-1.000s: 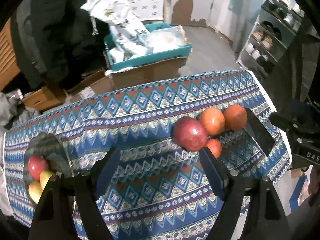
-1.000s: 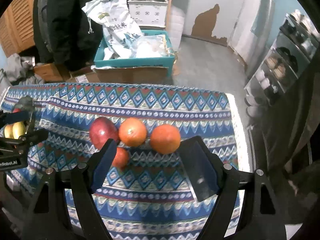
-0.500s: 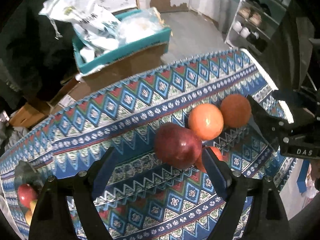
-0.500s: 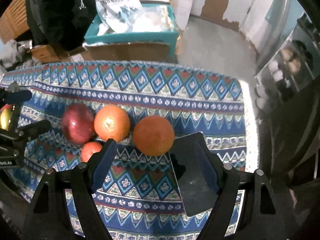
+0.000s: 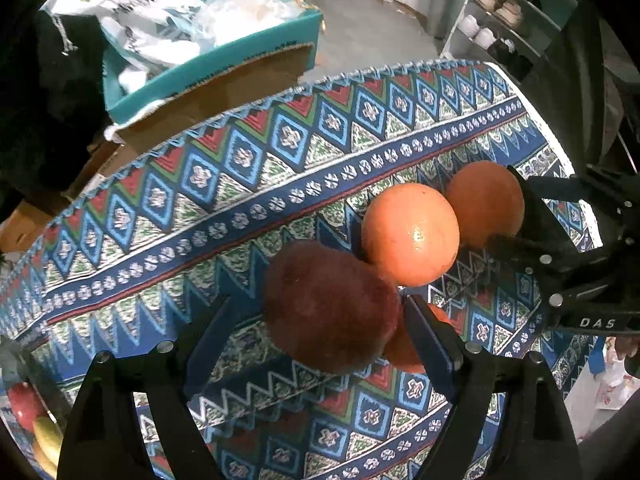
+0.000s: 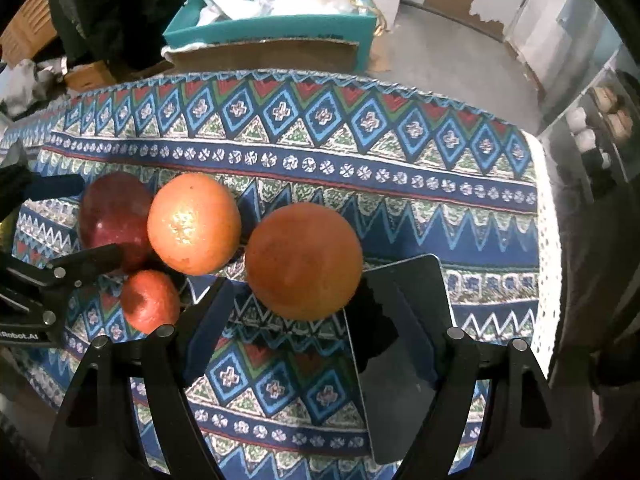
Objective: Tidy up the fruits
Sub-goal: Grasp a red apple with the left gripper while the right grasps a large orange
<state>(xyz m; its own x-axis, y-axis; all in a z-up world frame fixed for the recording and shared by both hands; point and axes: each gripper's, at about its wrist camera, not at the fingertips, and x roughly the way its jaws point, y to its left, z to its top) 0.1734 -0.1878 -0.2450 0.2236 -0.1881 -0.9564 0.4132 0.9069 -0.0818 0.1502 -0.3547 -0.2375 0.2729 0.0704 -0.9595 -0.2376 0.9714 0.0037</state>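
Four fruits cluster on the patterned table (image 6: pixel 400 184): a dark red apple (image 5: pixel 332 308), an orange (image 6: pixel 194 224) touching it, a bigger orange (image 6: pixel 304 262) just beside, a small red fruit (image 6: pixel 150 300) in front. The left tool (image 5: pixel 316 332) gapes wide around the apple, not gripping. The right tool (image 6: pixel 320 300) is spread wide around the bigger orange.

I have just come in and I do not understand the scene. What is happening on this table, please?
A person holding two grippers is sorting fruit on a patterned tablecloth. The left gripper, open, is closing in around the dark red apple. The right gripper, also open, straddles the rightmost orange. Another orange and a small red fruit lie between them. Nothing is lifted yet.
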